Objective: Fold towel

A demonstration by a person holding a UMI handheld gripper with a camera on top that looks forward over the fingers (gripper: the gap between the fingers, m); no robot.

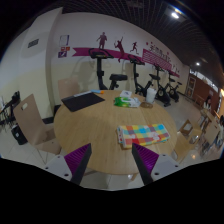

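Observation:
A multicoloured checked towel [143, 133] lies flat on the round wooden table [95, 125], ahead of my fingers and to their right. My gripper [112, 160] hangs above the table's near edge, well short of the towel. Its fingers are open, with purple pads [80, 158] wide apart and nothing between them.
A dark mat [82, 100] lies on the table's far left, and a green-and-white object [127, 99] sits at the far side. Chairs stand at the left [38, 125] and at the right [190, 135]. Exercise machines [160, 88] line the back wall.

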